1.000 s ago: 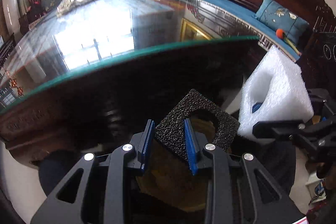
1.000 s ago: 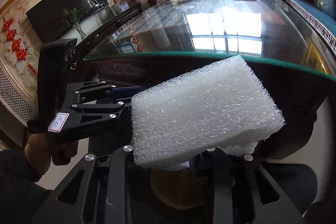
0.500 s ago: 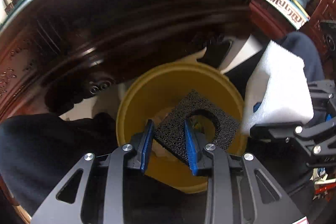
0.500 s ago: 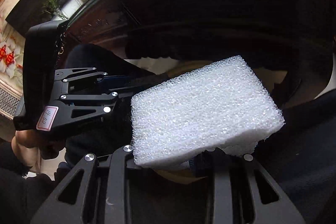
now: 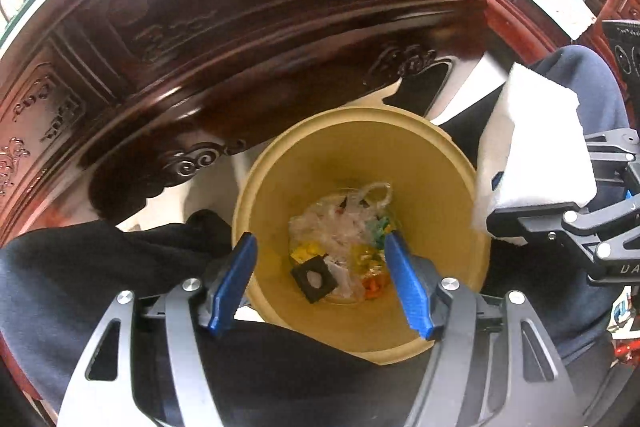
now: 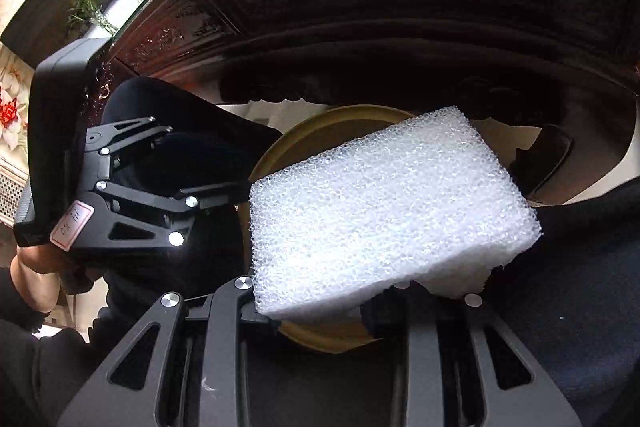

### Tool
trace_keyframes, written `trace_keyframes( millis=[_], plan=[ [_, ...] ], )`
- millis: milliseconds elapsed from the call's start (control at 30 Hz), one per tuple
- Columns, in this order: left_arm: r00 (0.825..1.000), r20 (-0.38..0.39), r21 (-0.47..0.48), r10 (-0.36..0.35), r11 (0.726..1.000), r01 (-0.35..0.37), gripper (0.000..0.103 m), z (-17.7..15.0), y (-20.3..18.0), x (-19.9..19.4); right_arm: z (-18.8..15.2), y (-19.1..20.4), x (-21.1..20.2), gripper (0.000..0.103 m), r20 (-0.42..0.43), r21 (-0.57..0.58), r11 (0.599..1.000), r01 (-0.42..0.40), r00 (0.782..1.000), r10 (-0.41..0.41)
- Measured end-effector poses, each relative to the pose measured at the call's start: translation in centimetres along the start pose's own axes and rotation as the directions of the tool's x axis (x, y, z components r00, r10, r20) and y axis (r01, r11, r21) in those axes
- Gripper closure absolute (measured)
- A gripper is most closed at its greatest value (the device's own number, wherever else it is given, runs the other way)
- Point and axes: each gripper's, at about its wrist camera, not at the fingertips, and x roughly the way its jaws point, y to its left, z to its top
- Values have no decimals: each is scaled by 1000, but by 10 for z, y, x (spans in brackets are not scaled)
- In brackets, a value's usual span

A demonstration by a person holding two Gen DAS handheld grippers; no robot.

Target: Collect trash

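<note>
Right gripper (image 6: 360, 307): you hold it clamped on the foam (image 6: 384, 211).
Left gripper (image 5: 320, 283): spread, empty, over bin (image 5: 460, 163).
Foam: light, squashy; grip its edge gently.

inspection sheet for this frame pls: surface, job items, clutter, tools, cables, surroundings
Surface: white floor under the carved wooden table.
Job's things: black foam square lies in the yellow bin; white foam block is not in it.
Clutter: clear plastic bag and colourful scraps at the bin bottom.
Grippers: left tool open above the bin; right tool shut on the white foam block beside the rim.
Cables: nothing seen.
Surroundings: potted plants, person's dark trousers.
</note>
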Motion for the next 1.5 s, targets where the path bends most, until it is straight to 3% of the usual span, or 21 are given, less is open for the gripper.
trace_keyframes(
  millis=[133,233,367,567,767,1200,1333,1433,1500],
  plan=[
    [999,23,-14,41,999,-40,34,2,8,-7,2,4,7,72,-17,-7,1000,-8,1000,8],
    [997,44,-28,67,997,-66,33,4,14,-14,5,8,8,63,-27,-18,1000,-4,1000,4],
    [995,53,-40,84,996,-82,33,5,20,-17,6,12,5,63,-34,-40,999,7,999,-8],
    [994,68,-45,84,996,-81,33,4,22,-23,1,15,-2,61,-42,-54,998,13,999,-16],
    [992,74,-36,97,995,-95,31,3,21,-25,-4,20,6,47,-104,-87,996,24,994,-33],
    [993,80,-45,85,996,-81,31,2,23,-27,0,21,15,43,-123,-103,994,41,991,-53],
    [991,102,-65,81,995,-75,31,5,25,-33,4,23,6,43,-72,-89,996,31,997,-37],
    [983,158,-94,94,992,-80,31,13,27,-48,14,32,-14,43,26,-115,991,71,997,-69],
    [967,222,-123,126,987,-100,29,23,30,-67,24,41,-33,40,120,-143,981,131,986,-114]
  ],
)
